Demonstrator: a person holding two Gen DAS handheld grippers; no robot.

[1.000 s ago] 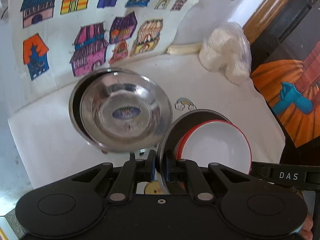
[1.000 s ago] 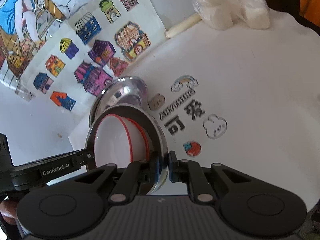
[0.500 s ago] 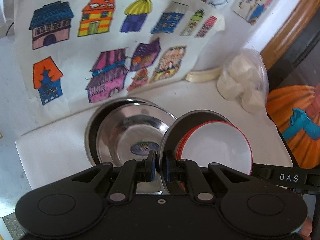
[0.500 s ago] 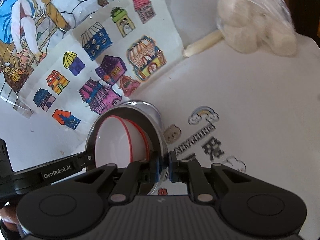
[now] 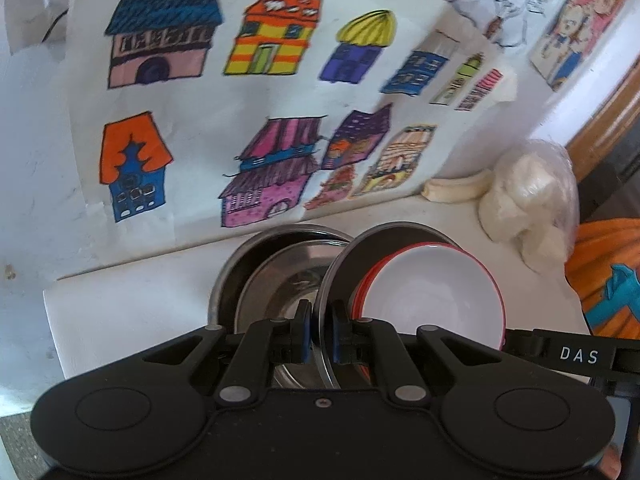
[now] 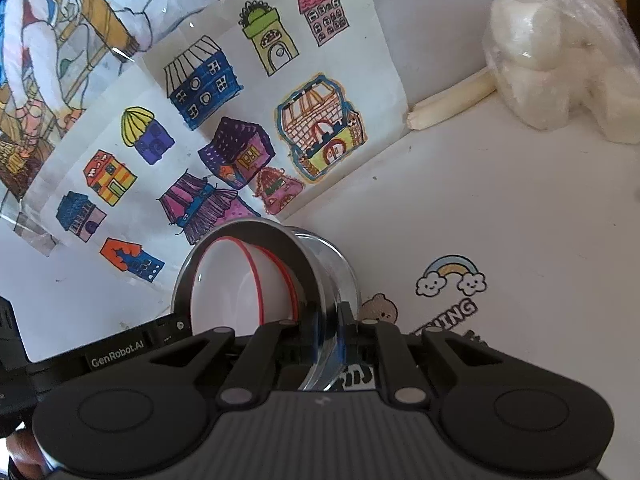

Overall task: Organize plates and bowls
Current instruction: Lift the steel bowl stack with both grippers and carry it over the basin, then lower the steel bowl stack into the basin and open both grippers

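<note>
Fingers of the left gripper (image 5: 320,330) and right gripper (image 6: 325,334) are clamped on a steel plate (image 5: 340,276) carrying red-rimmed white bowls (image 5: 432,300) above the tabletop (image 6: 500,216).

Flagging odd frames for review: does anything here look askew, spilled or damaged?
Nothing spilled or damaged. The steel plate, clamped at opposite rims by the left gripper and right gripper, is tilted, and the red-rimmed white bowls on it sit off-centre, away from the left gripper.
</note>
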